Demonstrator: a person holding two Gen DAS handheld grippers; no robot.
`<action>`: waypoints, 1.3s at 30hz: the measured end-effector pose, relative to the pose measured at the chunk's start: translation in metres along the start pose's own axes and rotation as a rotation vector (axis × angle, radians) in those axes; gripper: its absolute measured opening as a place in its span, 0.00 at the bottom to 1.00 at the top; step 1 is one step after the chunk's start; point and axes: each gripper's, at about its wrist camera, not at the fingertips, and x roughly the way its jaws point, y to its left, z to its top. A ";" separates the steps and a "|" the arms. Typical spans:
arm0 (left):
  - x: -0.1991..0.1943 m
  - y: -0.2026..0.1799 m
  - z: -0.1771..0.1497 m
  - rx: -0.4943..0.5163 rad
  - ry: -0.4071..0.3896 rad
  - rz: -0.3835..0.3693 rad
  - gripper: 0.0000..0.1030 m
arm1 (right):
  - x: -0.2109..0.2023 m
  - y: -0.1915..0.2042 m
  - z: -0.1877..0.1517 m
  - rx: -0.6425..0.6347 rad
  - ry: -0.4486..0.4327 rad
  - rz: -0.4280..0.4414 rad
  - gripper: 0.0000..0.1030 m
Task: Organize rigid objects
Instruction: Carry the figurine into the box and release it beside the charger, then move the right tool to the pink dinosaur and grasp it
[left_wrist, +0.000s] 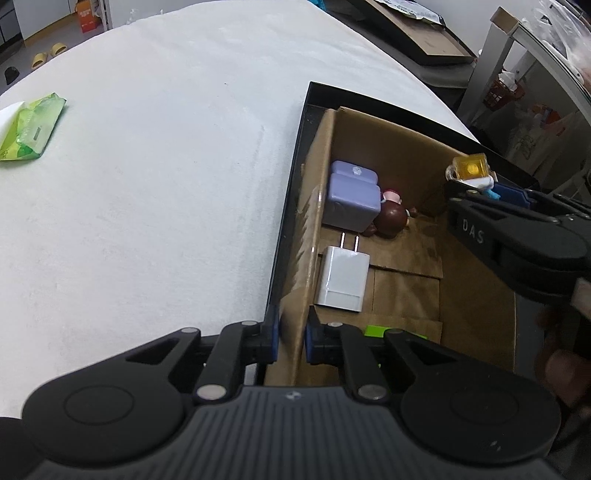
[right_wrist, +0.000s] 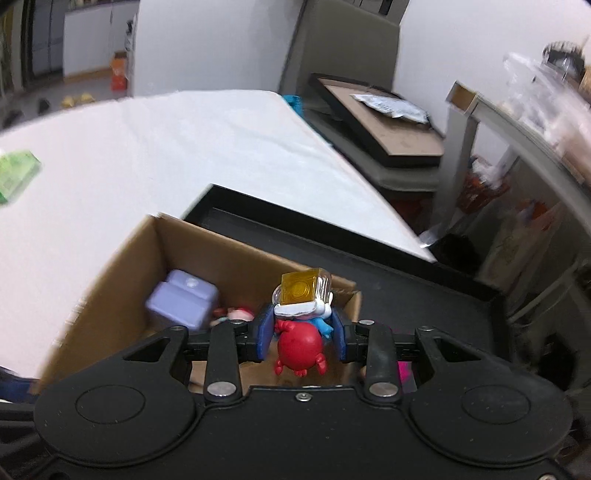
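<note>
A cardboard box (left_wrist: 406, 291) sits inside a black tray (left_wrist: 291, 206) on the white-covered table. My left gripper (left_wrist: 291, 338) is shut on the box's left wall near its front corner. In the box lie a purple case (left_wrist: 352, 194), a brown figurine (left_wrist: 391, 218), a white charger (left_wrist: 343, 278) and a green piece (left_wrist: 376, 330). My right gripper (right_wrist: 301, 326) is shut on a toy figure (right_wrist: 299, 339) with a red round body and a yellow cube on top. It hangs over the box (right_wrist: 122, 258), near the right wall. From the left wrist view the toy (left_wrist: 471, 171) shows at the right gripper (left_wrist: 476, 190).
A green packet (left_wrist: 29, 129) lies on the white table cover (left_wrist: 147, 184) far to the left. Off the table's far right stand a framed board (right_wrist: 388, 122), shelves and clutter. Something pink (right_wrist: 402, 371) shows in the tray (right_wrist: 388, 273) under my right gripper.
</note>
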 end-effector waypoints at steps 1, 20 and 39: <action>0.000 0.001 0.001 -0.001 0.000 0.001 0.12 | 0.000 0.002 0.000 -0.012 -0.002 -0.010 0.33; 0.001 -0.005 0.005 0.001 0.018 0.041 0.14 | -0.012 -0.029 0.004 0.127 -0.057 0.013 0.48; 0.001 -0.028 0.030 0.001 0.034 0.117 0.24 | 0.020 -0.102 -0.012 0.421 0.046 0.134 0.57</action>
